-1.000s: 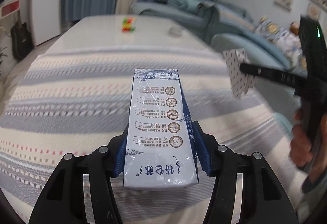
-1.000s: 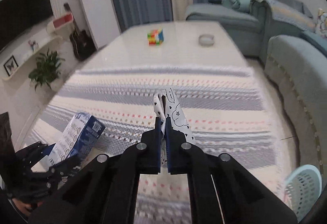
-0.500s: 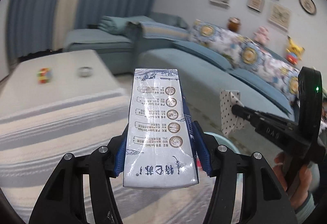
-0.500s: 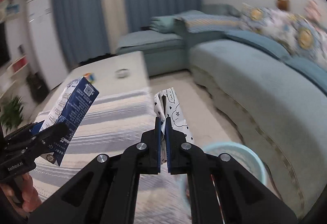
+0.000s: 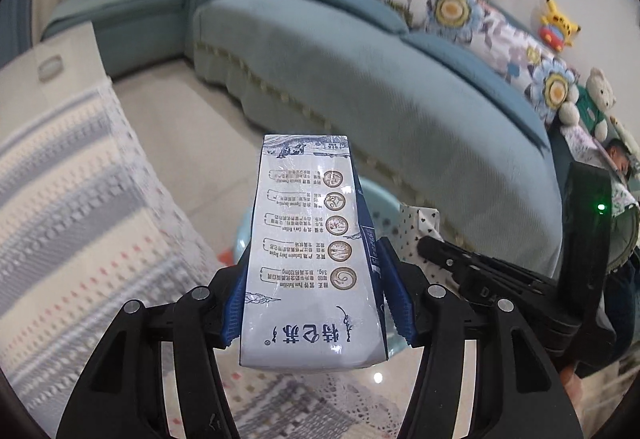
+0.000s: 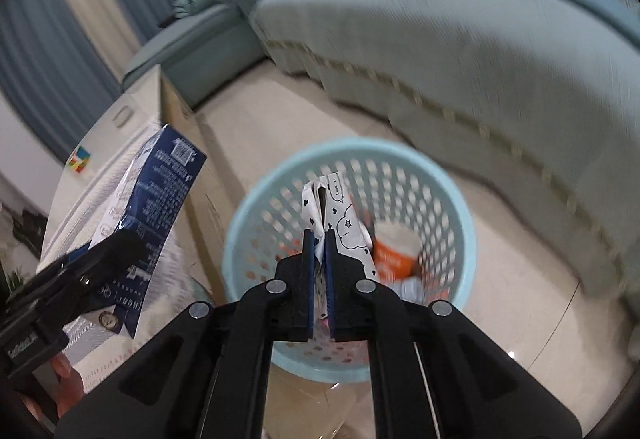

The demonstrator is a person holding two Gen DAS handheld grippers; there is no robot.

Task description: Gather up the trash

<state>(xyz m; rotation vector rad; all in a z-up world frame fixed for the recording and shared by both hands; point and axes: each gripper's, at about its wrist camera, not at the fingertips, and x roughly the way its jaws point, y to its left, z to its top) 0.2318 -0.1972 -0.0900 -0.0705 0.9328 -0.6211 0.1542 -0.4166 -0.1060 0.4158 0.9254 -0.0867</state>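
Right tool (image 6: pixel 319 275) opening over the blue basket (image 6: pixel 256 207), spotted paper wrapper (image 6: pixel 340 223) between its pads: light, limp, likely to cling. Left tool (image 5: pixel 316 303) clamped across a milk carton (image 5: pixel 312 259) beside the basket; stiff, light, best gripped mid-body.

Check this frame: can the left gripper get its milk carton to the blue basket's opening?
Probably yes. The left gripper holds the milk carton beside the basket; the right gripper with its wrapper fills the middle, leaving room.
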